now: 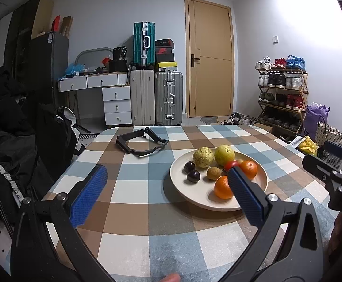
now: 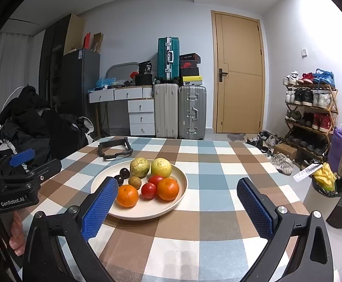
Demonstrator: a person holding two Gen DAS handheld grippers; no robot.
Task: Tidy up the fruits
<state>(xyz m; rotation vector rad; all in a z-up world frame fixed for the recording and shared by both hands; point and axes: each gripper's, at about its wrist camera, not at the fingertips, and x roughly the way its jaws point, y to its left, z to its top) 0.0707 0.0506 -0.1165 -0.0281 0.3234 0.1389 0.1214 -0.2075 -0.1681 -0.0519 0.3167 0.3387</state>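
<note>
Both fisheye cameras sit low over the near edge of the checked counter (image 1: 147,211), each looking forward between its own tool's blue pads toward the far wall with the door (image 1: 209,58). The left view sees the plate (image 1: 182,192) to its right, the right view to its left — close in both. They share plate, counter and suitcases (image 2: 180,110).

Left gripper's finger (image 1: 246,197) hides part of one orange (image 1: 221,188).
</note>
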